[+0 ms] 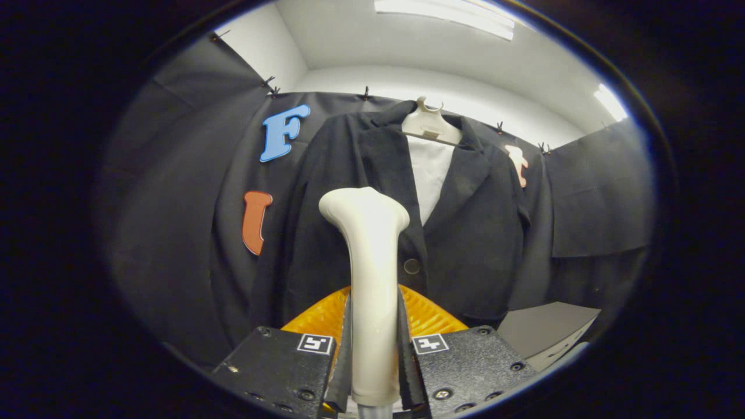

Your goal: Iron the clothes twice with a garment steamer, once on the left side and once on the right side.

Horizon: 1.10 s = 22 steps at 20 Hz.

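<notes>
I have the gripper closed down on the cream-white plastic garment steamer, both fingers pressing on its smooth handle from either side, the gap no wider than the handle itself. The handle stands upright between them and its flared head rises just ahead of the fingertips.

Beyond the head hangs the dark, coarse-weave suit jacket, on a pale plastic hanger hooked at the top edge of the booth's black cloth wall. A white lining or shirt panel shows between its lapels, and a round dark button sits just beside the steamer's neck. The head is lined up with the front panel to the left of that button; whether it touches the fabric I cannot tell.

I judge this to be a stroke on that side. To do it well I would keep the head face flat to the cloth, travel slowly along the panel in one straight line, stay off the lapel edge and button, and avoid pushing hard enough to swing the jacket on its hanger.
</notes>
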{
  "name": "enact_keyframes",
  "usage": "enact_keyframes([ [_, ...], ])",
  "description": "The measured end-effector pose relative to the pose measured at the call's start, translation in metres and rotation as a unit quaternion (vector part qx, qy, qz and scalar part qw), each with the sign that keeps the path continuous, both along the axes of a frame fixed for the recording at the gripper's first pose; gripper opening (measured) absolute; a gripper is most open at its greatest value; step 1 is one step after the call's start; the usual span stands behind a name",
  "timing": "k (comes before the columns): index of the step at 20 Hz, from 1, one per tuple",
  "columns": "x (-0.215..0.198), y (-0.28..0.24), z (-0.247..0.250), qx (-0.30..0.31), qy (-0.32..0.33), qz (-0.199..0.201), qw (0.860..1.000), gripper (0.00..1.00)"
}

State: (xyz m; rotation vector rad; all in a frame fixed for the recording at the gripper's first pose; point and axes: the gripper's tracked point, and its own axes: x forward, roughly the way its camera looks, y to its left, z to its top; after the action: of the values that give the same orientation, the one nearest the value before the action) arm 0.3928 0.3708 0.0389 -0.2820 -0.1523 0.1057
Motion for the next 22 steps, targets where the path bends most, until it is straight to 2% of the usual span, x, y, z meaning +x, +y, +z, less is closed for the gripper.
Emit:
enact_keyframes([
  [15,-0.034,-0.038,-0.139,-0.031,0.123,-0.004,0.992,0.36],
  [22,-0.047,-0.057,-0.200,-0.041,0.192,-0.019,0.980,0.36],
])
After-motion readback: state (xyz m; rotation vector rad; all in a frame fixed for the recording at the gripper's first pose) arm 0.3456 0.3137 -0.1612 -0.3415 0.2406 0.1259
